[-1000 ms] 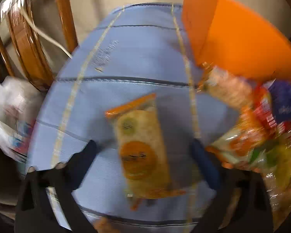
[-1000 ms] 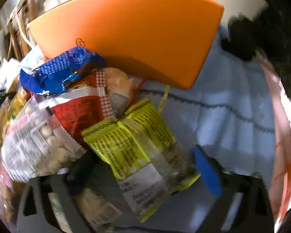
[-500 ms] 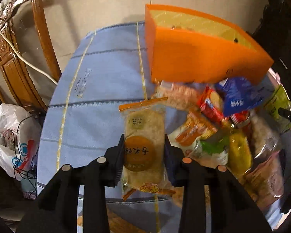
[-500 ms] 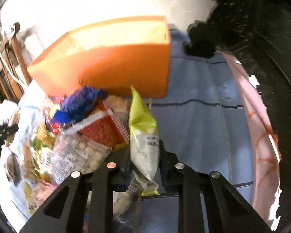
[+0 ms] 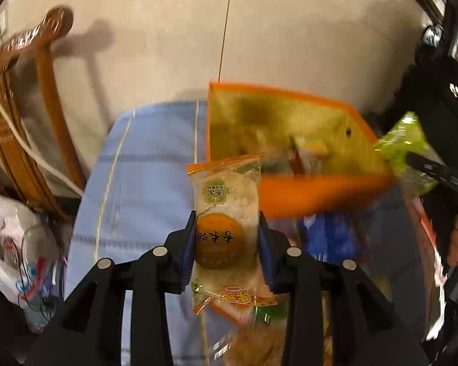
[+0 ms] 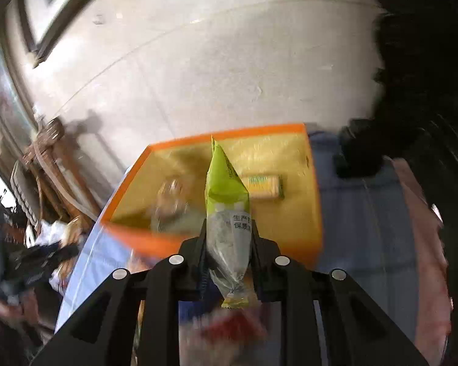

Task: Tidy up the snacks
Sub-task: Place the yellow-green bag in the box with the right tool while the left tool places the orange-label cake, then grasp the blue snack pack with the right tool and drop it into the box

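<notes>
My left gripper [image 5: 227, 241] is shut on a clear rice-cracker packet with an orange circle label [image 5: 226, 213], held above the blue tablecloth [image 5: 146, 170], just in front of the orange box [image 5: 320, 187]. My right gripper [image 6: 227, 238] is shut on a yellow-green snack bag [image 6: 226, 201], held upright over the near wall of the orange box [image 6: 308, 238]. That bag also shows at the right of the left wrist view [image 5: 403, 149]. The box holds a few snacks, among them a yellow packet [image 6: 264, 186].
A pile of loose snack packets [image 5: 326, 238] lies on the cloth below the box. A wooden chair [image 5: 24, 128] and a white plastic bag [image 5: 15, 244] stand to the left. A dark object [image 6: 412, 91] stands at the right.
Both grippers have lifted their packets off the table and moved toward the orange box. The box's inside now shows from above.
</notes>
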The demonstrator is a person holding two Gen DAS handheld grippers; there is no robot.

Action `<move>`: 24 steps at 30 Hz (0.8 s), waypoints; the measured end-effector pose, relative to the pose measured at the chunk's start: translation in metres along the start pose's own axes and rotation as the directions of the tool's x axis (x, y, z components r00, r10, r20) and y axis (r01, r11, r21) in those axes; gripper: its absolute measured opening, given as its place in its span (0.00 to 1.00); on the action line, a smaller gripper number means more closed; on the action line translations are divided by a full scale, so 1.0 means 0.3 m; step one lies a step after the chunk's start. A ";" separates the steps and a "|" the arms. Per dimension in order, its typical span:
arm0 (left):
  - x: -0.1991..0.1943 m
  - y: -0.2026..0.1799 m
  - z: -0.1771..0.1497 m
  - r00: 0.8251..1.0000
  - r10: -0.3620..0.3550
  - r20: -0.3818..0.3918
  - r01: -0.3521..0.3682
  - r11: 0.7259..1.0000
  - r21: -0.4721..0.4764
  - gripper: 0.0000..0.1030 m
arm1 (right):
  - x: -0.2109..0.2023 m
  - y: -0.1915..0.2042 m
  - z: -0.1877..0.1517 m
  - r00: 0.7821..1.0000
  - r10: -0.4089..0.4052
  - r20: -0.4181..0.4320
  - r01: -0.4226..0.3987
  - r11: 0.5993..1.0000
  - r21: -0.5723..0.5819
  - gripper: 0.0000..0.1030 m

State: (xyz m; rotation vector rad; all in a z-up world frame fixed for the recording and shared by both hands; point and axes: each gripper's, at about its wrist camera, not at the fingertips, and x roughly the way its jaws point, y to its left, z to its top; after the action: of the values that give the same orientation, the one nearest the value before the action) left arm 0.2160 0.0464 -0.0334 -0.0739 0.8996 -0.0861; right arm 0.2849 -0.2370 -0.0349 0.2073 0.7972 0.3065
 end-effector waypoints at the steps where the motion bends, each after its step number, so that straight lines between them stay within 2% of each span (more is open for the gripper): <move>1: -0.003 -0.008 0.031 1.000 0.018 0.016 -0.018 1.000 0.012 0.34 | 0.037 0.016 0.046 1.000 0.011 -0.003 -0.011 1.000 -0.014 0.23; 2: -0.008 -0.014 0.065 0.999 0.036 0.037 -0.037 0.999 0.028 0.34 | 0.077 0.032 0.103 1.000 -0.008 0.007 0.008 1.000 -0.028 0.34; 3: -0.011 -0.013 0.110 0.996 0.068 0.059 -0.070 0.997 0.033 0.40 | 0.103 0.044 0.134 1.000 -0.026 0.005 0.026 0.999 -0.046 0.56; 4: -0.010 -0.007 0.135 0.994 0.093 0.066 -0.095 0.995 0.030 0.56 | 0.128 0.052 0.160 0.998 -0.059 -0.009 0.058 0.996 -0.065 0.95; 5: -0.006 0.002 0.158 0.990 0.121 0.067 -0.123 0.992 0.026 0.95 | 0.147 0.071 0.183 0.992 -0.126 -0.016 0.125 0.989 -0.083 0.97; 6: -0.004 0.018 0.179 0.976 0.204 0.070 -0.205 0.979 0.004 0.96 | 0.149 0.067 0.181 0.990 -0.138 -0.010 0.136 0.986 -0.097 0.97; 8: -0.010 0.032 0.170 0.963 0.259 0.078 -0.260 0.966 -0.008 0.96 | 0.108 0.094 0.149 0.995 -0.102 0.004 0.102 0.985 -0.141 0.96; 11: -0.016 0.035 0.083 0.982 0.177 0.064 -0.178 0.984 0.014 0.96 | 0.048 0.096 0.037 0.993 -0.120 -0.021 0.115 0.980 -0.160 0.96; 14: 0.041 -0.001 -0.057 0.992 0.128 -0.002 -0.128 0.989 0.073 0.96 | 0.031 0.092 -0.084 0.987 -0.134 -0.086 0.122 0.984 -0.130 0.96; 16: 0.137 -0.062 -0.182 0.994 0.098 -0.047 -0.085 0.972 0.217 0.96 | 0.075 0.093 -0.156 0.983 -0.102 -0.152 0.088 0.992 -0.092 0.96; 18: 0.212 -0.087 -0.253 0.991 0.122 -0.047 -0.102 0.945 0.309 0.96 | 0.125 0.114 -0.214 0.975 -0.080 -0.209 0.069 0.996 -0.060 0.96; 20: 0.240 -0.101 -0.303 0.994 0.081 -0.079 -0.049 0.938 0.342 0.96 | 0.178 0.132 -0.248 0.968 -0.061 -0.242 0.051 0.998 -0.047 0.96; 21: 0.274 -0.101 -0.331 0.992 0.025 -0.124 0.023 0.931 0.365 0.96 | 0.213 0.145 -0.258 0.963 -0.061 -0.261 0.050 0.998 -0.049 0.96; 23: 0.316 -0.104 -0.357 0.986 0.030 -0.163 0.038 0.916 0.399 0.96 | 0.256 0.173 -0.278 0.957 -0.055 -0.286 0.042 0.998 -0.053 0.96; 24: 0.338 -0.088 -0.358 0.988 0.009 -0.155 0.053 0.918 0.392 0.96 | 0.298 0.183 -0.282 0.951 -0.047 -0.304 0.033 0.998 -0.052 0.96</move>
State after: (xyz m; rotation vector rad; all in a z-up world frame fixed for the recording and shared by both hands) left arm 0.1934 0.0065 -0.1764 0.3047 1.0210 -0.2974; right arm 0.2716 -0.1490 -0.1360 0.1004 1.0987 0.3224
